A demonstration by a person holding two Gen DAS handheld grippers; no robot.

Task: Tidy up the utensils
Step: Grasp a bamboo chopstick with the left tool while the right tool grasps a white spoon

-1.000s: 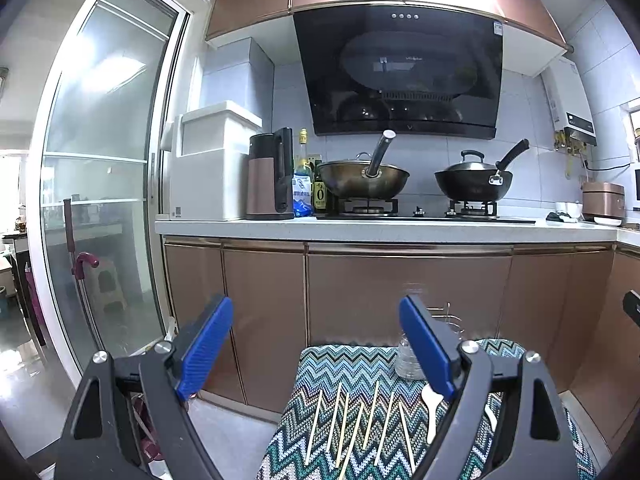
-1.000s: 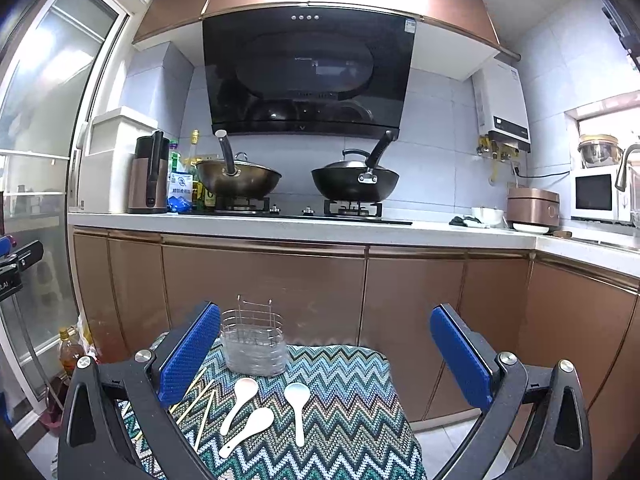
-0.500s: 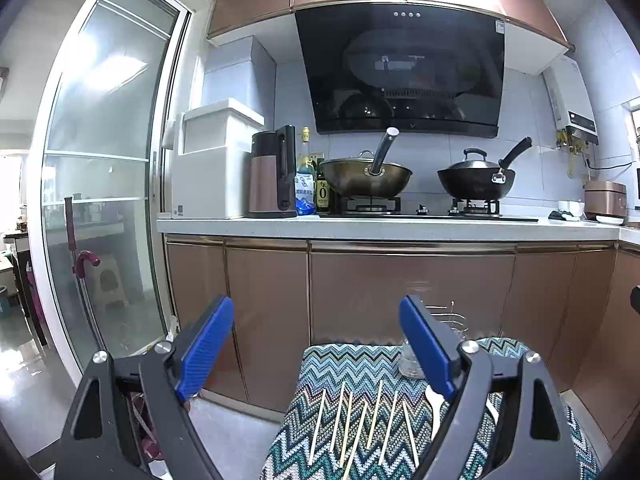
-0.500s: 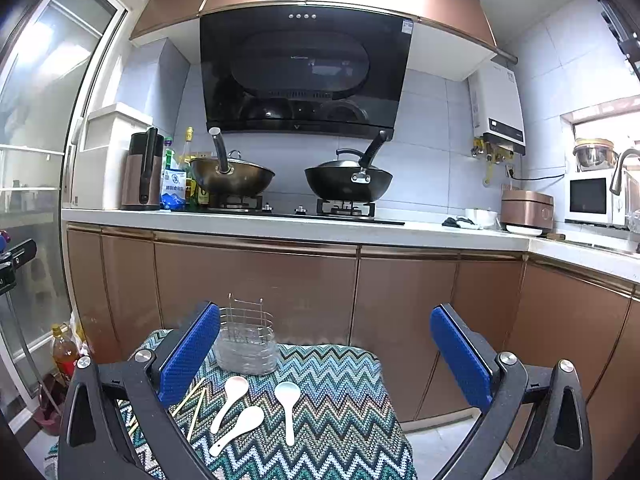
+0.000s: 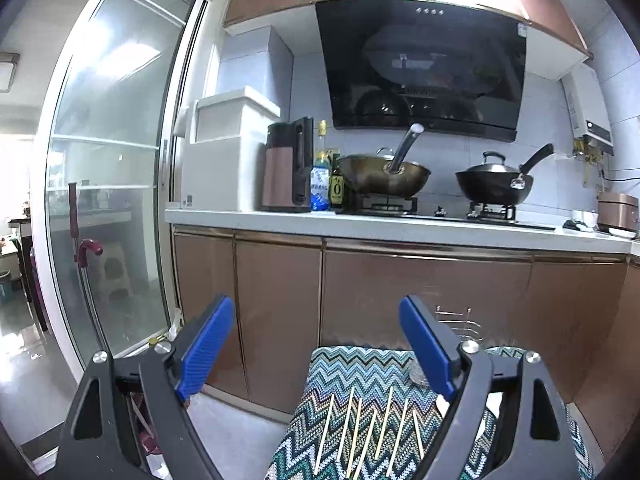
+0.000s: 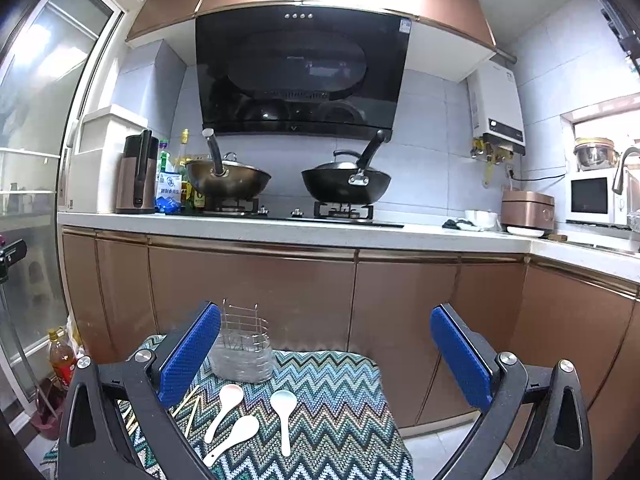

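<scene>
Several wooden chopsticks (image 5: 370,432) lie side by side on a zigzag-patterned cloth (image 5: 360,372) covering a small table. Three white spoons (image 6: 240,420) lie on the same cloth (image 6: 332,392) in the right wrist view, with chopstick tips (image 6: 192,408) to their left. A wire-and-clear utensil holder (image 6: 243,350) stands upright at the cloth's far edge; it also shows in the left wrist view (image 5: 460,328) behind the right finger. My left gripper (image 5: 316,348) is open and empty above the cloth's left edge. My right gripper (image 6: 326,356) is open and empty above the spoons.
Brown kitchen cabinets (image 6: 252,292) stand right behind the table under a white counter (image 6: 280,232) with two woks (image 6: 346,184) on a stove. A glass sliding door (image 5: 108,200) is on the left. An oil bottle (image 6: 60,360) stands on the floor at left.
Both grippers have drifted slightly, so the table and cabinets sit a little further left and lower in view. Both stay open and empty. The utensils have not moved.
</scene>
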